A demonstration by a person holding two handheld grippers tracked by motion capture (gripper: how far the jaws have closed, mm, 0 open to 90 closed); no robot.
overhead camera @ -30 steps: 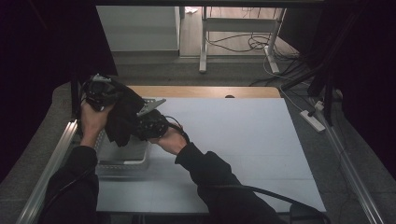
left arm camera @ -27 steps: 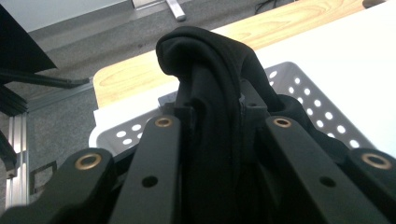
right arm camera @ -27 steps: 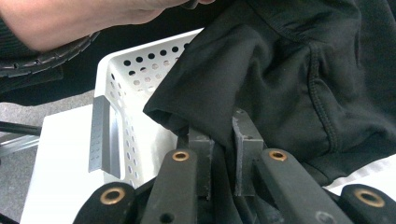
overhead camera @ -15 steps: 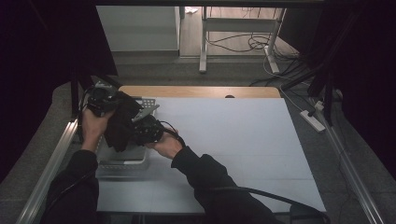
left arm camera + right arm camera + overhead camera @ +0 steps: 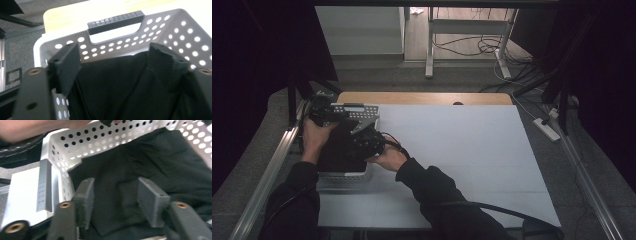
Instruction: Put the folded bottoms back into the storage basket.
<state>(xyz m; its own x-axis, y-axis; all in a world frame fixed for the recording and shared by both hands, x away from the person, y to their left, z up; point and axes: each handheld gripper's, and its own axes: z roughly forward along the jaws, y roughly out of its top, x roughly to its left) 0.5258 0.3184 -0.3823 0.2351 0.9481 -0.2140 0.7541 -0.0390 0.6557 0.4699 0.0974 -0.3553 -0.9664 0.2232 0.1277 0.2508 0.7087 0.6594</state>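
A white perforated basket stands at the table's left side with a black cloth lying in it. In the high view my left gripper is over the basket's far end and my right gripper over its right wall. The left gripper view has my left gripper open, jaws wide apart just above the cloth, facing the basket wall and its handle slot. My right gripper is open too, its pads hovering over the cloth inside the basket.
The white table top stretches to the right of the basket, with a wooden strip along its far edge. A metal rail runs beside the table's left edge. A power strip lies on the floor at the right.
The black cloth, held up between both grippers above the basket a second ago, has gone down into it. Both hands moved left and lower, and the jaws now stand apart.
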